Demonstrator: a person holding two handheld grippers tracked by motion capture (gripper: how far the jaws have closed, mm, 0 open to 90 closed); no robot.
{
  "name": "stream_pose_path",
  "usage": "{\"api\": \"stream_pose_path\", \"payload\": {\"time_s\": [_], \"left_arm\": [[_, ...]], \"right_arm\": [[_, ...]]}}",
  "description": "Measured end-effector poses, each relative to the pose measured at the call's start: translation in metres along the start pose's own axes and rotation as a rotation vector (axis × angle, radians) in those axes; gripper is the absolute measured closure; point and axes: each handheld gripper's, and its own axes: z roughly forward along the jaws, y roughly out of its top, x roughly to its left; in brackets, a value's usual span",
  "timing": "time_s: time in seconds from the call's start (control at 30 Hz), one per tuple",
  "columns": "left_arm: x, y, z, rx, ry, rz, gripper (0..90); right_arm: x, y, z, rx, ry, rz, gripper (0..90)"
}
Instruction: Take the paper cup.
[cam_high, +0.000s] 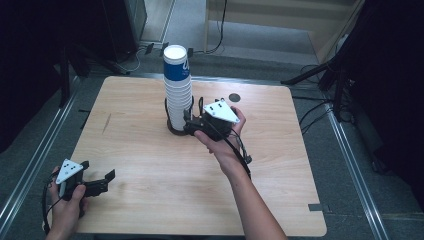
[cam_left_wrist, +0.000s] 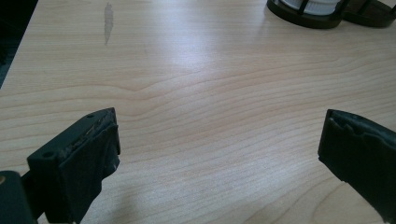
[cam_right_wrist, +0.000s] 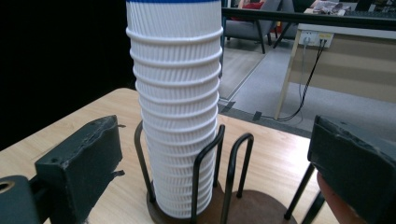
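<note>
Beside the cup stack (cam_high: 178, 90) in its wire holder (cam_high: 176, 124), I hold my right gripper (cam_high: 194, 123) wide and empty; left gripper (cam_high: 97, 182) rests wide too.

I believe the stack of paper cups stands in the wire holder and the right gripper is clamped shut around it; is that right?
Not quite: the stack of paper cups does stand in the wire holder, but the right gripper is open, its jaws clear of the cups, as the right gripper view shows.

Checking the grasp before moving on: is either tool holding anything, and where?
Nothing is held. The right tool stands open before the cup stack; the left tool is open over the table.
</note>
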Motion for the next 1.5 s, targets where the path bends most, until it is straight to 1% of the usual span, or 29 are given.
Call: {"api": "stream_pose_path", "payload": {"time_s": [0.03, 0.1, 0.13, 0.17, 0.27, 0.3, 0.4, 0.6, 0.73, 0.77, 0.9, 1.03, 1.17, 1.23, 1.33, 1.47, 1.5], "left_arm": [[0.000, 0.000, 0.000, 0.001, -0.001, 0.001, 0.0], [0.000, 0.000, 0.000, 0.000, 0.001, 0.001, 0.0], [0.000, 0.000, 0.000, 0.000, 0.000, 0.000, 0.0], [0.000, 0.000, 0.000, 0.000, 0.000, 0.001, 0.0], [0.000, 0.000, 0.000, 0.001, 0.000, 0.001, 0.0], [0.000, 0.000, 0.000, 0.000, -0.001, 0.001, 0.0], [0.000, 0.000, 0.000, 0.001, -0.001, 0.002, 0.0], [0.000, 0.000, 0.000, 0.000, -0.002, 0.002, 0.0], [0.000, 0.000, 0.000, 0.000, -0.003, 0.002, 0.0], [0.000, 0.000, 0.000, 0.001, -0.002, 0.002, 0.0], [0.000, 0.000, 0.000, 0.001, -0.002, 0.000, 0.0], [0.000, 0.000, 0.000, 0.000, 0.000, -0.001, 0.0], [0.000, 0.000, 0.000, -0.001, -0.001, -0.004, 0.0], [0.000, 0.000, 0.000, -0.001, -0.001, -0.003, 0.0], [0.000, 0.000, 0.000, 0.000, -0.001, -0.003, 0.0], [0.000, 0.000, 0.000, -0.001, -0.001, -0.004, 0.0], [0.000, 0.000, 0.000, 0.001, -0.001, -0.002, 0.0]], "right_arm": [[0.000, 0.000, 0.000, 0.000, 0.000, 0.000, 2.6], [0.002, 0.005, 0.006, -0.007, 0.001, 0.003, 2.7], [0.002, 0.005, 0.006, -0.007, 0.001, 0.003, 2.7], [0.004, 0.008, 0.011, -0.011, -0.001, 0.004, 2.7], [0.006, 0.011, 0.015, -0.016, -0.007, 0.000, 2.7], [0.007, 0.012, 0.018, -0.015, -0.003, 0.008, 2.7], [0.012, 0.017, 0.026, -0.022, -0.005, 0.001, 4.0], [0.018, 0.022, 0.035, -0.028, 0.005, 0.015, 3.3], [0.020, 0.027, 0.042, -0.020, 0.018, 0.018, 3.4], [0.021, 0.030, 0.045, -0.018, 0.025, 0.030, 3.5], [0.022, 0.034, 0.050, -0.019, 0.025, 0.034, 3.4], [0.024, 0.041, 0.058, -0.016, 0.015, 0.024, 2.7], [0.024, 0.045, 0.061, -0.020, 0.003, 0.017, 2.4], [0.024, 0.048, 0.065, -0.016, -0.001, 0.027, 2.3], [0.024, 0.050, 0.068, -0.017, -0.009, 0.025, 2.4], [0.026, 0.052, 0.074, -0.013, -0.019, 0.011, 2.7], [0.027, 0.054, 0.076, -0.013, -0.021, 0.018, 3.2]]}}
